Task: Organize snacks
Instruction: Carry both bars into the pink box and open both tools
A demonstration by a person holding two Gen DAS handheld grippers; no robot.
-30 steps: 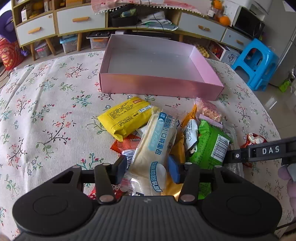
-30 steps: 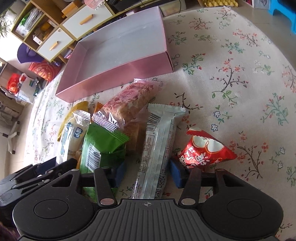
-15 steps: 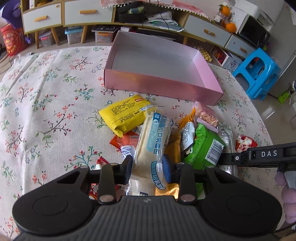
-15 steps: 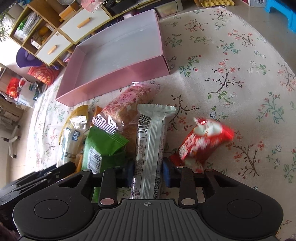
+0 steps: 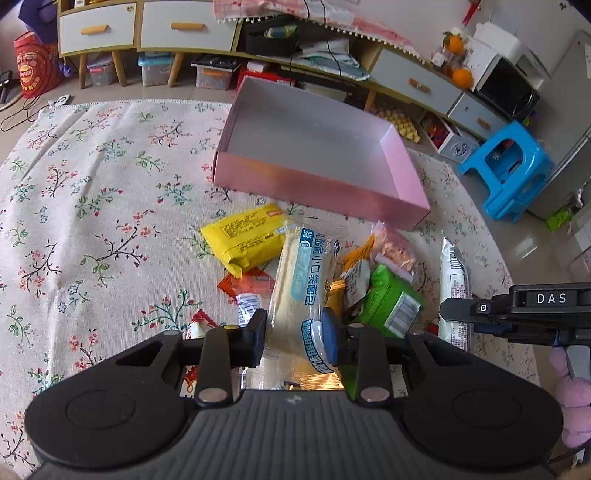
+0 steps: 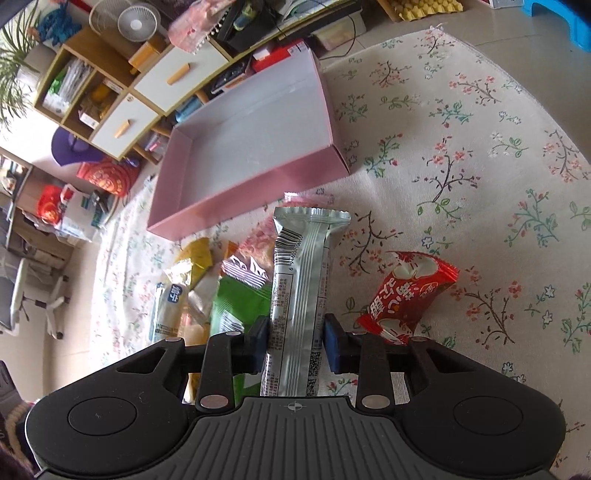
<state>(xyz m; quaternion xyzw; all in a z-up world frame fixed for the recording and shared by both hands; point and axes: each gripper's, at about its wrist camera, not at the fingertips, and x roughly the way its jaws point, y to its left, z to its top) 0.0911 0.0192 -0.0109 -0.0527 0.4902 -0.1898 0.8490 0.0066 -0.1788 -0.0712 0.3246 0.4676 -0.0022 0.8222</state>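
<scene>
A pink open box (image 5: 317, 184) stands empty on the floral tablecloth, beyond a heap of snack packets. My left gripper (image 5: 295, 328) has its jaws closing on the near end of a long cream bread packet with blue print (image 5: 310, 266), and the pads press on it. My right gripper (image 6: 295, 336) is shut on a long silver packet (image 6: 299, 266), whose far end points at the pink box (image 6: 240, 199). A yellow packet (image 5: 247, 240) and a green packet (image 5: 391, 302) lie in the heap. A red packet (image 6: 406, 295) lies just right of the right gripper.
Orange, pink and small red packets lie under and around the held ones. A blue stool (image 5: 506, 173) stands on the floor past the table's right edge. A low cabinet with drawers (image 5: 166, 26) runs along the back. Bare cloth stretches left (image 5: 92, 221).
Both pairs of jaws closed, the left on the bread packet, the right on the silver packet. The right gripper rose slightly with its packet. The red packet shifted to the right.
</scene>
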